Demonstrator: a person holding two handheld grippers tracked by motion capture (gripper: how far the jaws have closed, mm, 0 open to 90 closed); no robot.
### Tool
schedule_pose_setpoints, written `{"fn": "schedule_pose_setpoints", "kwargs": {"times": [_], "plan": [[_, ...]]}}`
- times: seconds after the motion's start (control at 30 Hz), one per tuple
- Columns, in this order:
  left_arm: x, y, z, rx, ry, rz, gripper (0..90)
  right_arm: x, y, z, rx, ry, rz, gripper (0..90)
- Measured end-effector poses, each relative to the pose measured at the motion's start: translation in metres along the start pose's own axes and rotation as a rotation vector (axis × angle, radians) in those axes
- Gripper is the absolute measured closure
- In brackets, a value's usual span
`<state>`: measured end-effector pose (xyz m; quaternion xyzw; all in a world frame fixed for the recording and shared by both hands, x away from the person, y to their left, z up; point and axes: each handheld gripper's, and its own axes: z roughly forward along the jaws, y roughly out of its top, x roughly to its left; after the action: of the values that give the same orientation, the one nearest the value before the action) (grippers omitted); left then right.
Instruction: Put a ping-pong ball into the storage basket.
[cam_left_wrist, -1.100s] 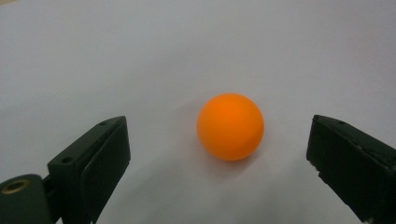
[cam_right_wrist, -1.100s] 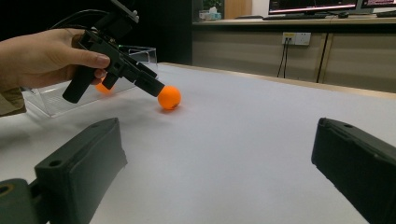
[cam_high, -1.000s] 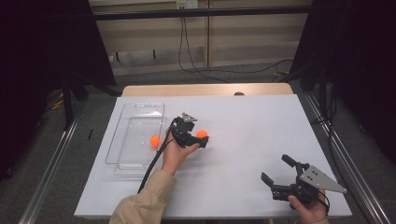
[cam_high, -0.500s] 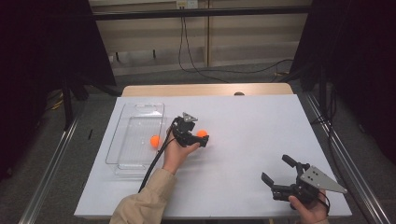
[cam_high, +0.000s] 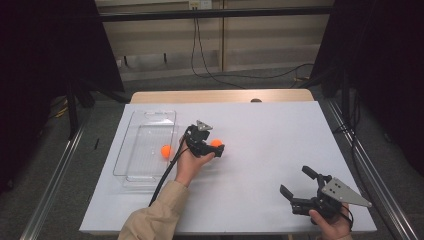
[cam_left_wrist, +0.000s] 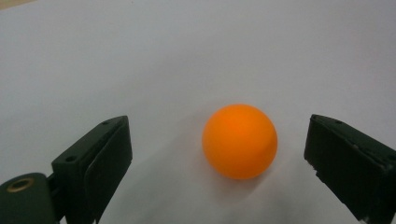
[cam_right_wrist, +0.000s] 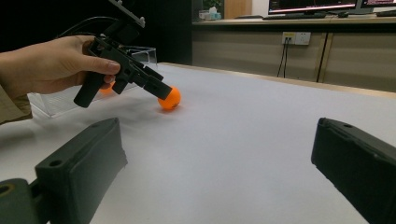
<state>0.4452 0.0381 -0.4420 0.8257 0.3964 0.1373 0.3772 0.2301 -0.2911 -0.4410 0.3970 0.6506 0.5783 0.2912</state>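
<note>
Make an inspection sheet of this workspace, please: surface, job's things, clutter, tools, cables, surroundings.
Surface: white table, bare where visible.
Job's things: orange ball on the table between the left tool's jaws, untouched; second ball inside the clear tray.
Clutter: nothing seen.
Tools: left tool open around the ball; right tool open, holding nothing, near the table's front right corner.
Cables: black cable trails from the left tool along the sleeve; wires on the floor behind.
Surroundings: dark curtains at both sides.
</note>
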Motion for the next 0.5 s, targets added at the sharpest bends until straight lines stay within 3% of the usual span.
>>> {"fn": "schedule_pose_setpoints", "kwargs": {"times": [0.5], "plan": [[-0.0011,0.0012,0.0029,-0.015,-0.010,0.006,11.0,-0.0002,-0.0003,0.0001,0.001,0.000,0.001,1.8]]}}
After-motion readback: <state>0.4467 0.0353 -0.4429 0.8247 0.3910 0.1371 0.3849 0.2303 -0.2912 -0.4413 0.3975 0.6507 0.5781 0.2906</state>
